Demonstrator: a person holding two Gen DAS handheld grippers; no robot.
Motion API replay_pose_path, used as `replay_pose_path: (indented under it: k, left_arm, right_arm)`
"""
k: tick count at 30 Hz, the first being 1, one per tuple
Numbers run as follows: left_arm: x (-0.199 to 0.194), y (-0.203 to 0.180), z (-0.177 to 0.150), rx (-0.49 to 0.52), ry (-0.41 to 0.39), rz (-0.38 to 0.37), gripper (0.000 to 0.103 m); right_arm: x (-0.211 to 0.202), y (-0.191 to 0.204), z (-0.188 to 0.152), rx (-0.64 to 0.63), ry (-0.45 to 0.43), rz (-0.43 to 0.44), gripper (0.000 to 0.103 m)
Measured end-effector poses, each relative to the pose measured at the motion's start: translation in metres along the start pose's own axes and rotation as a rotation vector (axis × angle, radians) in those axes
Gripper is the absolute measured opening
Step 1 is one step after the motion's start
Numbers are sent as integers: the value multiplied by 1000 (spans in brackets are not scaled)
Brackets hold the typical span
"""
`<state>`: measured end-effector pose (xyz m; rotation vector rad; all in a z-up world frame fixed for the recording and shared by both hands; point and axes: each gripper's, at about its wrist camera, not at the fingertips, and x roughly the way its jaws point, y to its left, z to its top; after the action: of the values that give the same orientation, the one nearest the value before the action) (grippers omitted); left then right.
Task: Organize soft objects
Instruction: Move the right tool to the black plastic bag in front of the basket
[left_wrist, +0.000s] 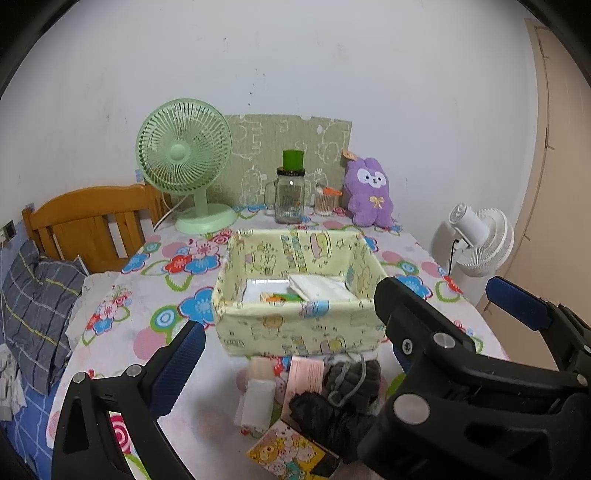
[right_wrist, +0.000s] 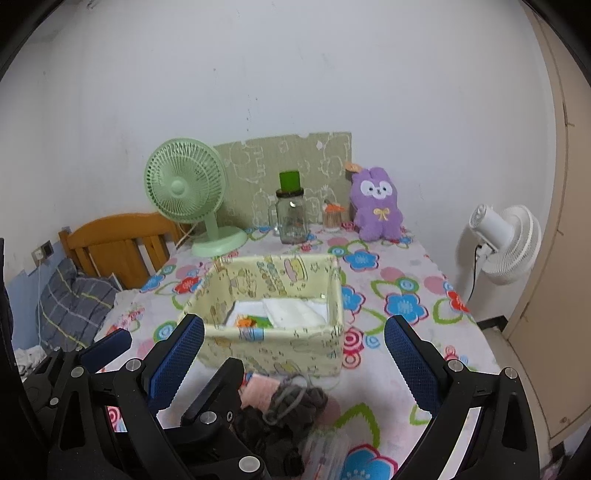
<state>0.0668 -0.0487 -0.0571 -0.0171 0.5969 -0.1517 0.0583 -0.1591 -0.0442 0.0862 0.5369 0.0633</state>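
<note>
Hovering over the pile, nothing grasped yet: left gripper (left_wrist: 291, 354) and right gripper (right_wrist: 293, 349) both spread wide and empty, side by side above the near edge of the tabletop (right_wrist: 406, 273).

Soft items sit in a loose heap just in front of the fabric basket (left_wrist: 295, 325): pink knit piece (right_wrist: 260, 393), grey knit piece with a cord (right_wrist: 299, 400), black cloth (left_wrist: 325, 413), white folded pack (left_wrist: 256, 404). Basket already holds white folded cloth (left_wrist: 319, 286) and a small printed pack.

Risks as I judge them:
- Pieces overlap and the cord loops across them, so a pinch on one likely drags a neighbour along or snags.
- Grippers are crowded; both closing on the heap could collide.
- Basket walls are soft, so a low approach could push it back or collapse the front wall.
- Cartoon-print pack (left_wrist: 291, 456) lies at the very edge and a nudge could send it off.
</note>
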Motion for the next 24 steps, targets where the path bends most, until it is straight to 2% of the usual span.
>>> replay_pose_path:
  k: [24]
  left_arm:
    - [31, -6, -61, 38, 124, -34, 102]
  right_arm:
    - [23, -16, -71, 43, 95, -31, 99]
